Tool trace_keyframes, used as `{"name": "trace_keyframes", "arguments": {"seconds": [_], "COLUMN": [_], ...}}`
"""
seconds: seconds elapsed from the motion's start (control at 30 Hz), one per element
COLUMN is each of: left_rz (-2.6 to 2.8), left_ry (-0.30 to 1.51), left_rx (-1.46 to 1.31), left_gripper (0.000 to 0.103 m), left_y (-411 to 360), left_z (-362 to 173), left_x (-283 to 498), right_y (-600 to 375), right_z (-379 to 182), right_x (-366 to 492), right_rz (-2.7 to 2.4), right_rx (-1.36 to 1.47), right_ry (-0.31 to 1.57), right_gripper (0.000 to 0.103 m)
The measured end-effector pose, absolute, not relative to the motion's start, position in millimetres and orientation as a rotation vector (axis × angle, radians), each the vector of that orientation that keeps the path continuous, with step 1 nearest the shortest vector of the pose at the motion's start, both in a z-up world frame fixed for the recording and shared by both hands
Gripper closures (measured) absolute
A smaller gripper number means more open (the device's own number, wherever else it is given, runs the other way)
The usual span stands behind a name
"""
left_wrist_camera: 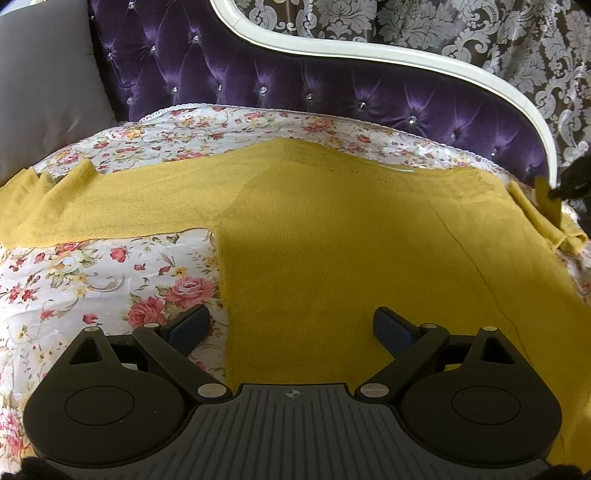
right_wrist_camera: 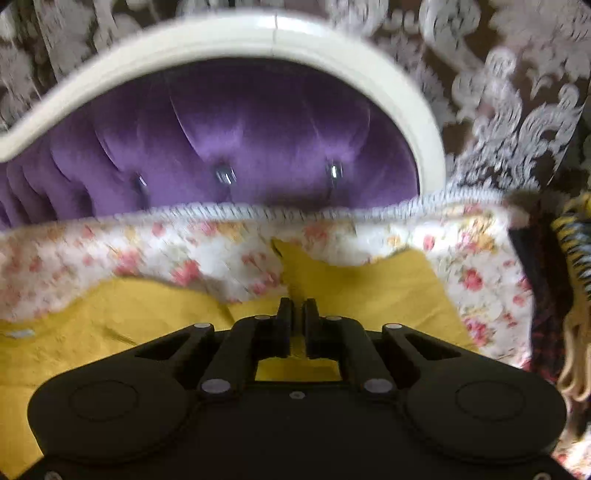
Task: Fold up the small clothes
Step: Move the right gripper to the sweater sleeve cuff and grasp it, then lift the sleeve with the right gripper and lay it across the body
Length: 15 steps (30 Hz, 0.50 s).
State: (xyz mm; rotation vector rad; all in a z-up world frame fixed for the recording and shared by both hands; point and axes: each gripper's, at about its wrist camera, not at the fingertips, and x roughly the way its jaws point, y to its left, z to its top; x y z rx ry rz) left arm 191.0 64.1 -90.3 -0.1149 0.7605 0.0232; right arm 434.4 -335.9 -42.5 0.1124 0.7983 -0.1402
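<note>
A mustard-yellow knit sweater (left_wrist_camera: 332, 240) lies flat on a floral cover (left_wrist_camera: 92, 280), with its left sleeve (left_wrist_camera: 110, 206) stretched out to the left. My left gripper (left_wrist_camera: 291, 325) hangs open over the sweater's near left edge. One finger is above the cover and the other above the knit, and nothing is held. In the right wrist view my right gripper (right_wrist_camera: 298, 314) is shut on the sweater's right sleeve (right_wrist_camera: 369, 280), with yellow fabric pinched between the pads. That sleeve (left_wrist_camera: 543, 214) is bunched at the far right in the left wrist view. The right wrist view is blurred.
A purple tufted sofa back (left_wrist_camera: 295, 85) with a white curved frame (left_wrist_camera: 369, 51) rises just behind the cover. A grey cushion (left_wrist_camera: 44, 92) stands at the back left. A patterned curtain (left_wrist_camera: 480, 29) hangs beyond. Dark and striped cloth (right_wrist_camera: 569, 240) lies off the cover's right edge.
</note>
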Motion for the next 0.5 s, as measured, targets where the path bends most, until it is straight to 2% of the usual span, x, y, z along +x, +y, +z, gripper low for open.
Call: {"name": "trace_keyframes", "arguments": {"seconds": [0.3,0.5], "left_rz": [-0.031,0.017], "left_ry": [0.764,0.730], "left_rx": [-0.148,-0.177], "left_gripper": [0.012,0.012], "left_y": [76,103], "left_z": [-74,-59], "left_x": [183,170], "right_y": [-245,-131], "right_z": [53,60], "right_x": [402,392], "right_rz": [0.179,0.452], "right_rx": [0.253,0.280], "right_ry": [0.663,0.657], "right_gripper": [0.091,0.091]}}
